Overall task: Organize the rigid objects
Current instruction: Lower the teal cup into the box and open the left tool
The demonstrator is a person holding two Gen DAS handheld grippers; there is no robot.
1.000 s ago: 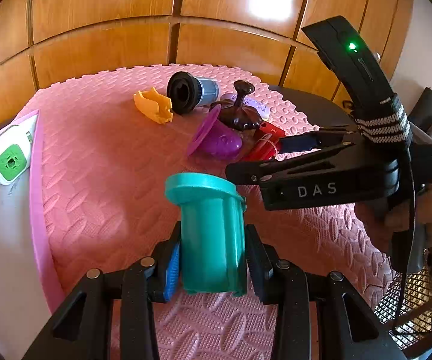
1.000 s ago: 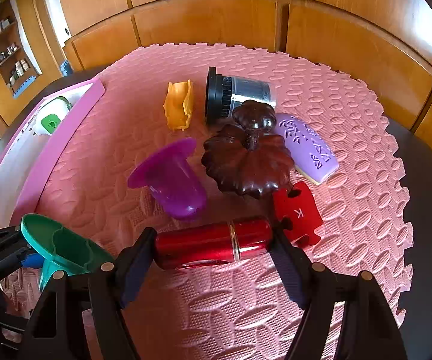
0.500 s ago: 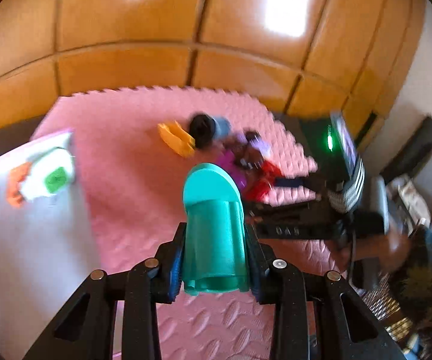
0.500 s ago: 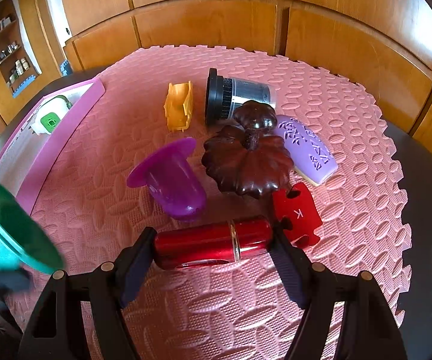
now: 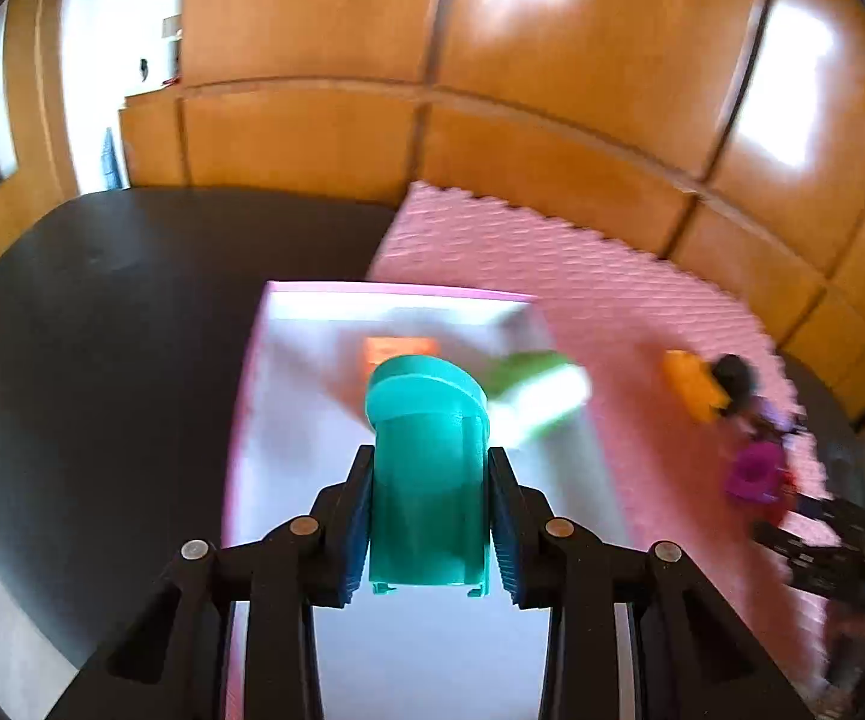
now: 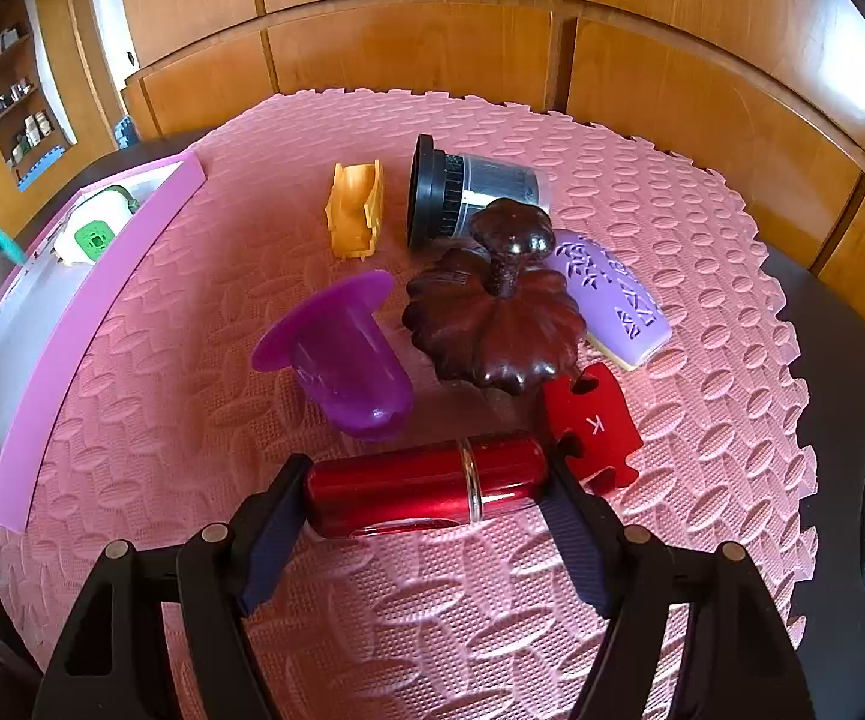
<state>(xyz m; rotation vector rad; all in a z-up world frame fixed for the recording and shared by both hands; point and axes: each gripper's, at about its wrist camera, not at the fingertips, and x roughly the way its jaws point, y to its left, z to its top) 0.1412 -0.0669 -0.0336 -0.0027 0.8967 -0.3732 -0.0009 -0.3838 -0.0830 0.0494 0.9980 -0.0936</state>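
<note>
My left gripper (image 5: 429, 471) is shut on a teal plastic cup (image 5: 426, 420), held rim-forward above the white tray (image 5: 288, 420) with the pink rim. That view is blurred by motion. On the pink foam mat (image 6: 432, 600) lies a shiny red cylinder (image 6: 408, 489), and my right gripper (image 6: 426, 486) is shut on it, one pad against each end. Just beyond it lie a purple cup (image 6: 348, 354) on its side, a dark brown pumpkin-shaped lid (image 6: 498, 318) and a red puzzle piece (image 6: 594, 426).
Further back on the mat are a yellow plastic piece (image 6: 356, 216), a black-and-silver cylinder (image 6: 468, 192) and a lilac case (image 6: 612, 300). A white-and-green device (image 6: 93, 228) lies in the tray (image 6: 90, 312) left of the mat. Dark tabletop (image 5: 102, 330) surrounds both; wood panelling stands behind.
My left gripper has carried the teal cup off the mat, leftward and up, and now holds it over the tray, rolled as it went. The right gripper and red cylinder have not moved.
</note>
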